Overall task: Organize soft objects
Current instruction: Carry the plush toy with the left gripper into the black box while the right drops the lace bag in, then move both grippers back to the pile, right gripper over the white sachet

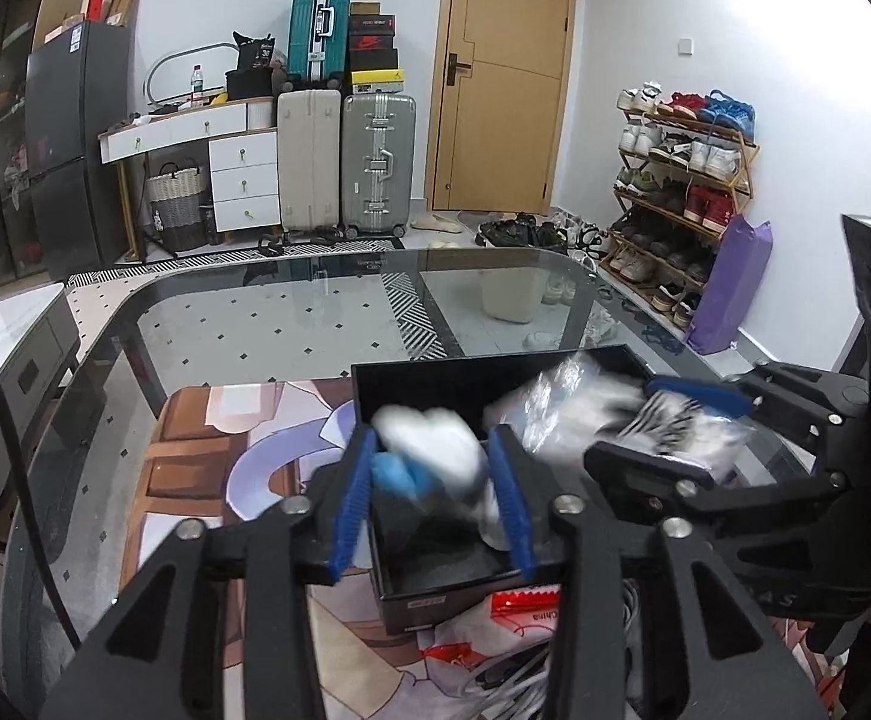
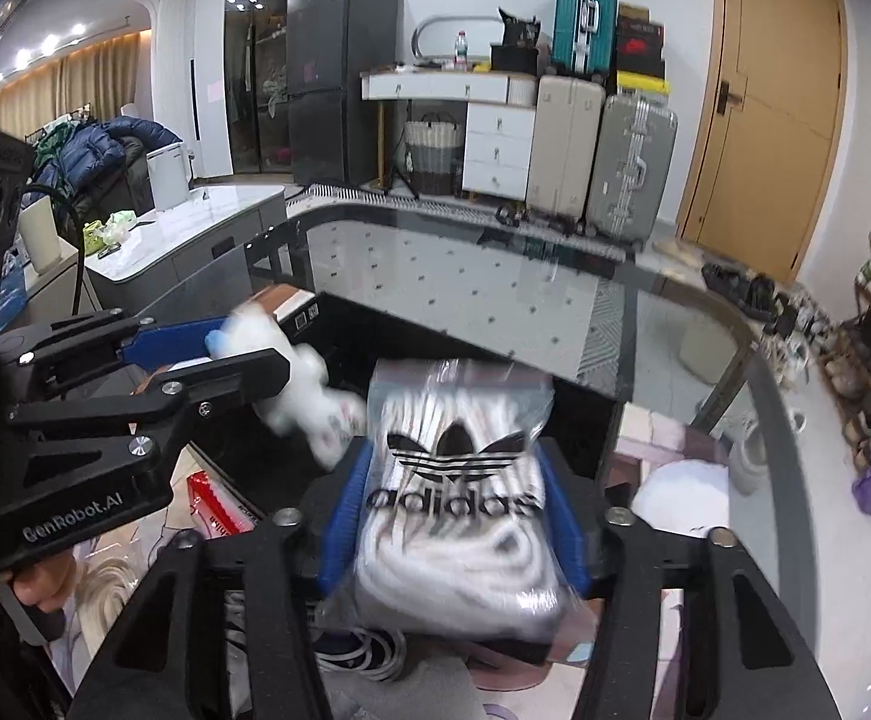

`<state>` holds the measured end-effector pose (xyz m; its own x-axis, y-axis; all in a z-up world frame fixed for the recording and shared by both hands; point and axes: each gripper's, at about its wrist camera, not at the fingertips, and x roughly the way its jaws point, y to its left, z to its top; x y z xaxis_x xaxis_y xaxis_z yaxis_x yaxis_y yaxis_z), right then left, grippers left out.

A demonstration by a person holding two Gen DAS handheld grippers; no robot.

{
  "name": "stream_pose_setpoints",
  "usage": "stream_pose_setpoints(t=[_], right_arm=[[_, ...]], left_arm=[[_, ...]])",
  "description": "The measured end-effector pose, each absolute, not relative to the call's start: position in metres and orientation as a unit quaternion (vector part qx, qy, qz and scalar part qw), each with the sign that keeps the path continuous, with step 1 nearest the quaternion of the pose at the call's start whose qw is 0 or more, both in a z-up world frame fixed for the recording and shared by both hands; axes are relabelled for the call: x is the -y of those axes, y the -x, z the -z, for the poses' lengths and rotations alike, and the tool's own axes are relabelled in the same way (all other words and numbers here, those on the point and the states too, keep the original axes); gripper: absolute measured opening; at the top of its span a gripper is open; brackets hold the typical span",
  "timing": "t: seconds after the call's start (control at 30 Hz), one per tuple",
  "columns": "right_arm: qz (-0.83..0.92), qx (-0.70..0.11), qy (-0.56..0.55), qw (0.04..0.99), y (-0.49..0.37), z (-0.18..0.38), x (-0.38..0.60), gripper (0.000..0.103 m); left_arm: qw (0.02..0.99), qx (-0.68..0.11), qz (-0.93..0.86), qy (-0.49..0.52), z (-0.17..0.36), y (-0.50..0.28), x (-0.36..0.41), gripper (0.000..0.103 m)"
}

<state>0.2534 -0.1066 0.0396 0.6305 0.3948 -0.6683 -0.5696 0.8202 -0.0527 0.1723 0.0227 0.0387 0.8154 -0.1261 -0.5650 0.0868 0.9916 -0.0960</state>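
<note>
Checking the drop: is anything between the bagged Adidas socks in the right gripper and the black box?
Nothing visible blocks it. The bagged socks sit between the right gripper blue pads, over the open black box; the left gripper's white socks hang beside them.

White walls; wooden door (image 1: 504,75); suitcases (image 1: 345,165) beside white drawers (image 1: 243,180); shoe rack (image 1: 678,198)

The wooden door (image 1: 504,75) stands shut in the far wall. Left of the door stand a grey suitcase (image 1: 377,165) and a beige suitcase (image 1: 308,159), touching side by side, with a teal suitcase (image 1: 321,27) on top. Further left of the door is a white desk (image 1: 195,126), then a dark fridge (image 1: 72,138). Right of the door stands a shoe rack (image 1: 678,192), full of shoes.
</note>
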Motion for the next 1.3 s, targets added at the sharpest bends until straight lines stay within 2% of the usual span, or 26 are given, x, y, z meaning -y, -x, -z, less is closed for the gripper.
stream_pose_setpoints(t=[0.07, 0.13, 0.2, 0.23, 0.27, 0.53, 1.3], right_arm=[[-0.257, -0.321, 0.133, 0.902, -0.248, -0.044, 0.113, 0.081], [-0.239, -0.317, 0.132, 0.909, -0.24, -0.046, 0.123, 0.082], [-0.235, -0.316, 0.12, 0.911, -0.232, -0.049, 0.134, 0.093], [-0.232, -0.316, 0.114, 0.913, -0.227, -0.05, 0.138, 0.097], [-0.228, -0.315, 0.106, 0.915, -0.223, -0.05, 0.144, 0.102], [-0.226, -0.342, 0.032, 0.912, -0.188, -0.036, 0.187, 0.102], [-0.246, -0.393, 0.027, 0.886, -0.163, 0.002, 0.185, 0.102]], left_arm=[[0.953, -0.297, 0.056, 0.03, -0.042, -0.169, -0.022, 0.058], [0.953, -0.296, 0.052, 0.025, -0.045, -0.165, -0.022, 0.06], [0.954, -0.295, 0.049, 0.022, -0.047, -0.158, -0.023, 0.077], [0.956, -0.29, 0.044, 0.027, -0.048, -0.152, -0.025, 0.093], [0.958, -0.283, 0.039, 0.036, -0.049, -0.146, -0.028, 0.102], [0.956, -0.287, 0.035, 0.044, -0.043, -0.112, -0.034, 0.103], [0.94, -0.334, 0.053, 0.047, -0.012, -0.068, -0.014, 0.103]])
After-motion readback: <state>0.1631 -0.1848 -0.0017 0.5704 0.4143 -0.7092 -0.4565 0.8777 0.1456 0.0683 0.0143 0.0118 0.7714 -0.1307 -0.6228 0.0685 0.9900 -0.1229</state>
